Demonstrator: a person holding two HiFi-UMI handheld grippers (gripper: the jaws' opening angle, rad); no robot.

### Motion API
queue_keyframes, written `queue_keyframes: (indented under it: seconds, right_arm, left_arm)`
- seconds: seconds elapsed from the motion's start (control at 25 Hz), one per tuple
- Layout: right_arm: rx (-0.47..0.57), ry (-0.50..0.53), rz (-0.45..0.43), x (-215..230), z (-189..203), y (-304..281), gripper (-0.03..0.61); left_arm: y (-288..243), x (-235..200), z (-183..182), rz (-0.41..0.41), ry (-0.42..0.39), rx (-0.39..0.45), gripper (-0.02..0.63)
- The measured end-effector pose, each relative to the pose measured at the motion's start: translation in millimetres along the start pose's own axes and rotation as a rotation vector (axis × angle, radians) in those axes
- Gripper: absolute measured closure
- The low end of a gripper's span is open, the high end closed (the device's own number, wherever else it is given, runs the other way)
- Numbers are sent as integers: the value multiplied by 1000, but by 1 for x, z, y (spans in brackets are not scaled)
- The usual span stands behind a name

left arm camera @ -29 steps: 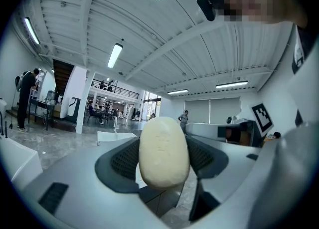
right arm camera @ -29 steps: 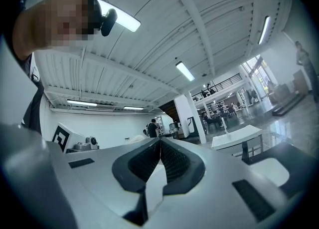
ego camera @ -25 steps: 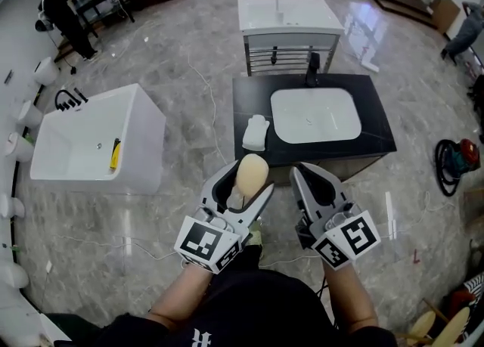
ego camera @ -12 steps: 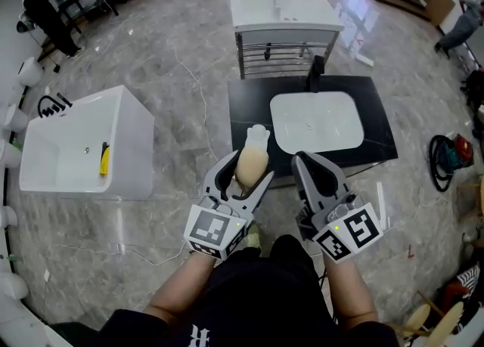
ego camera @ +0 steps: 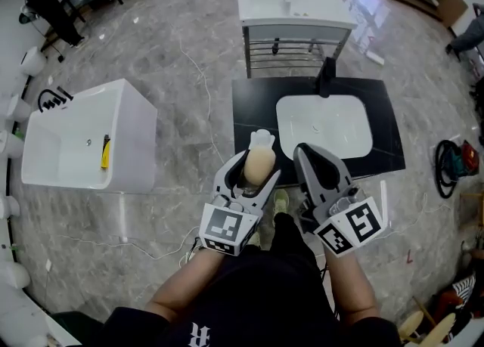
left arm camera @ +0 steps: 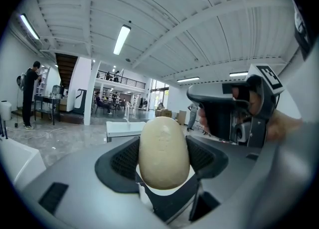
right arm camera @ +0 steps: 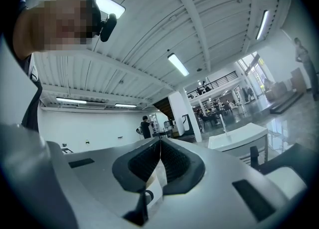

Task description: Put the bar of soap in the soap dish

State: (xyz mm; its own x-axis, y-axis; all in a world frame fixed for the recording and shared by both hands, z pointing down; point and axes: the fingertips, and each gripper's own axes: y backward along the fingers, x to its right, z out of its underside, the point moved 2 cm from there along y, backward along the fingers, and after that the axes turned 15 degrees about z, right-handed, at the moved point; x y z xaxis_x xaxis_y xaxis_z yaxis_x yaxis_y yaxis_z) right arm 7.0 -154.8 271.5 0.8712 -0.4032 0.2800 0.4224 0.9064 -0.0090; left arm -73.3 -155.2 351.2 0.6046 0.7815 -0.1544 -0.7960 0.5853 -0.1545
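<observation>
Soap [ego camera: 258, 164], pinched in L gripper [ego camera: 252, 174], has come up to the soap dish's [ego camera: 262, 139] near side, so placing looks imminent; R gripper [ego camera: 304, 153] pressed together, empty.

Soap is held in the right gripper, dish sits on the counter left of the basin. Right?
Not quite: the soap is held in the left gripper, per the left gripper view; the right gripper is shut, empty. The dish is on the counter left of the basin.
</observation>
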Motion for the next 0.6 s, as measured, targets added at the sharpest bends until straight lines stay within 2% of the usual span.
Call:
queue_keyframes:
  seconds: [0.28, 0.48, 0.6]
  right_arm:
    - [-38, -26, -73, 40, 10, -56, 572]
    - [-89, -50, -127, 68, 35, -97, 571]
    - [-142, -82, -149, 83, 56, -115, 571]
  left_arm:
    - [-46, -41, 45, -93, 44, -94, 321]
    - [-75, -69, 85, -156, 70, -178, 321]
    - [-84, -80, 113, -201, 115, -233, 321]
